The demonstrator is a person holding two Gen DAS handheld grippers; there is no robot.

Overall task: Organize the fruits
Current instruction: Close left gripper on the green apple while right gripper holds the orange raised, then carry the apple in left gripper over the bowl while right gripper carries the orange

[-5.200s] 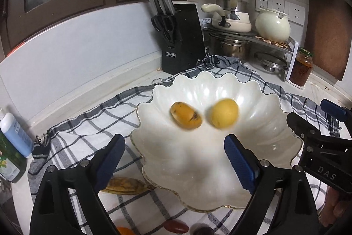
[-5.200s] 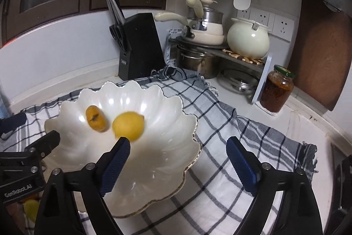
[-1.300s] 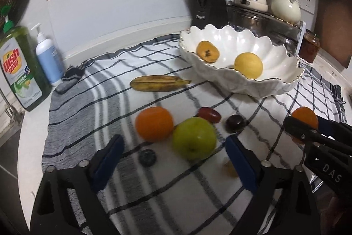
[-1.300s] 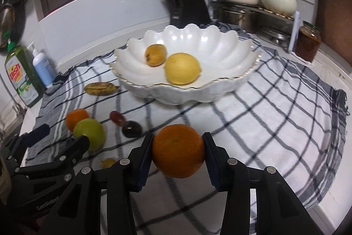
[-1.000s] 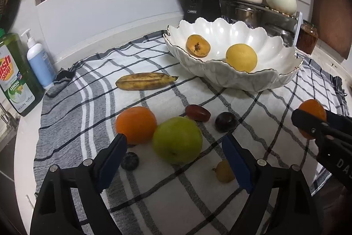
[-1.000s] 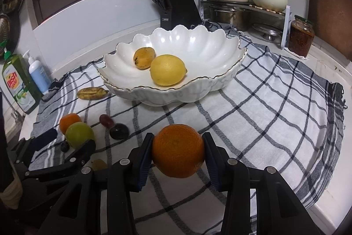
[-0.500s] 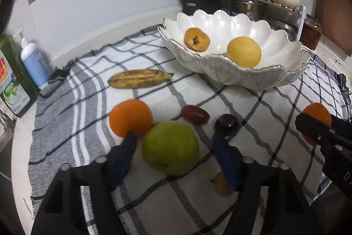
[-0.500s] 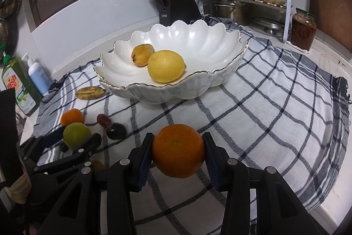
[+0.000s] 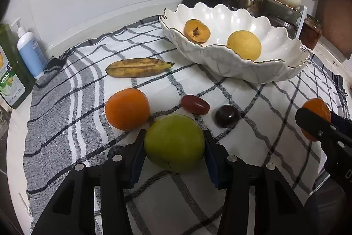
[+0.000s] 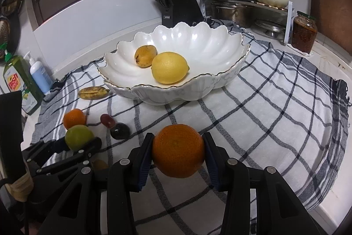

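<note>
My left gripper point(image 9: 175, 147) is shut on a green apple point(image 9: 173, 144) that rests on the checked cloth. My right gripper point(image 10: 178, 150) is shut on an orange point(image 10: 178, 150) and holds it above the cloth in front of the white scalloped bowl point(image 10: 220, 78). The bowl holds a lemon point(image 10: 169, 67) and a small spotted yellow fruit point(image 10: 145, 56). On the cloth lie a second orange point(image 9: 127, 109), a banana point(image 9: 137, 67), a red grape point(image 9: 194, 104) and a dark plum point(image 9: 227, 115).
Dish soap point(image 9: 10, 78) and a pump bottle point(image 9: 27, 50) stand at the left edge. A knife block point(image 10: 179, 3), pots on a rack point(image 10: 239, 8) and a jar point(image 10: 304, 33) stand behind the bowl. A small dark fruit point(image 9: 115, 151) lies by my left finger.
My left gripper has moved forward and closed on the green apple. My right gripper keeps hold of the orange and has moved little.
</note>
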